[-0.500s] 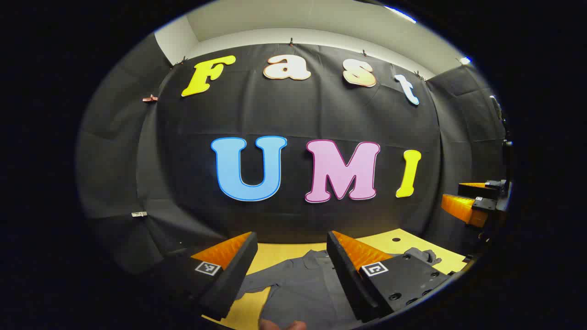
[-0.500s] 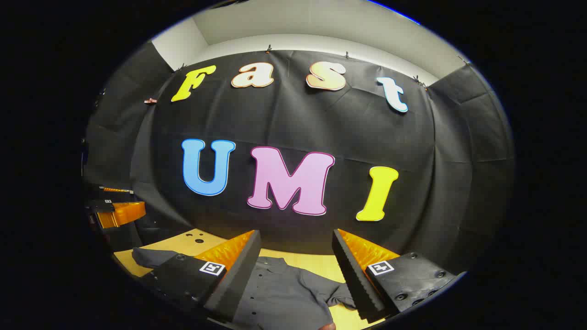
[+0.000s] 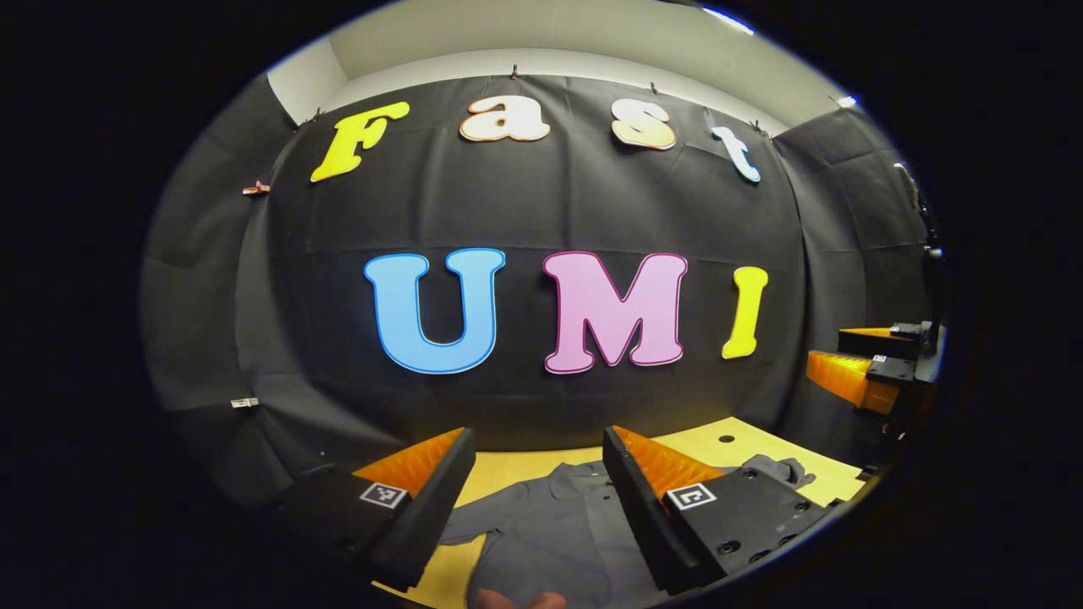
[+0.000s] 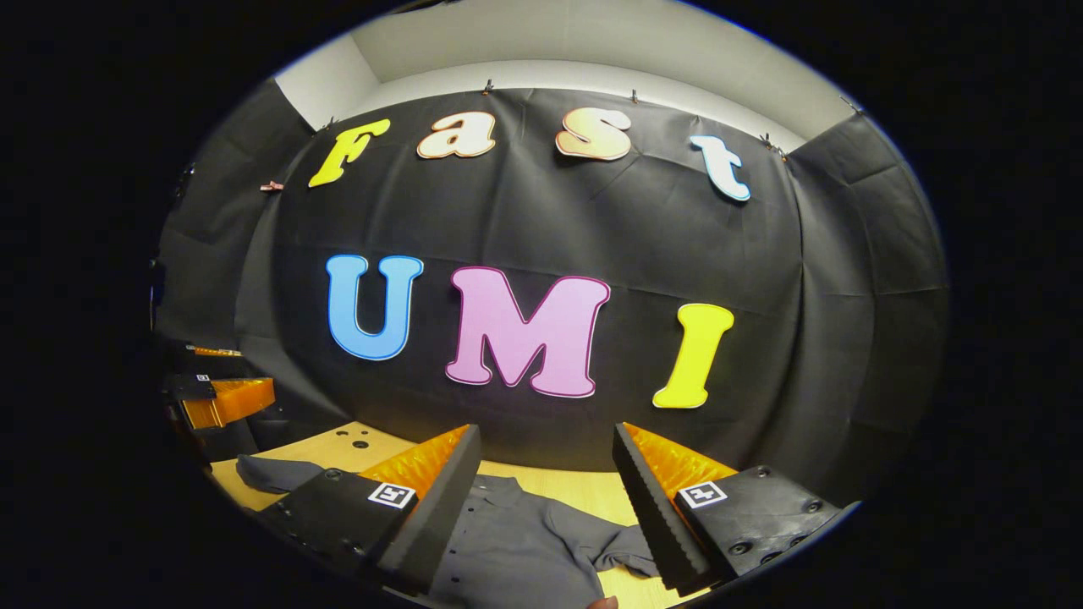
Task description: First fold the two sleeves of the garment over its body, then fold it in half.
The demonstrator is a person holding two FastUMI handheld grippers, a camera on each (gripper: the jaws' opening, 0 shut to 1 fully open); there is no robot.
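A grey button-up shirt [image 3: 558, 533] lies flat on a light wooden table [image 3: 702, 444], collar toward the far wall. In the left gripper view my left gripper [image 3: 537, 452] hangs open above the shirt's upper body, nothing between its fingers. One sleeve end [image 3: 774, 467] lies bunched to the right. In the right gripper view the same shirt [image 4: 516, 550] lies below my right gripper [image 4: 546, 448], which is open and empty; one sleeve [image 4: 626, 550] lies on the right, the other sleeve [image 4: 266, 474] reaches left. The right gripper [image 3: 867, 368] also shows at the right edge of the left gripper view.
The black cloth wall rises just behind the table's far edge. Small holes [image 4: 351, 438] mark the tabletop near the left sleeve. The left gripper [image 4: 220, 397] shows at the left edge of the right gripper view. A fingertip [image 3: 516, 600] peeks in at the bottom.
Both views have shifted slightly: the wall slid left and the shirt sits a little lower in each. Both grippers stay open above the shirt.
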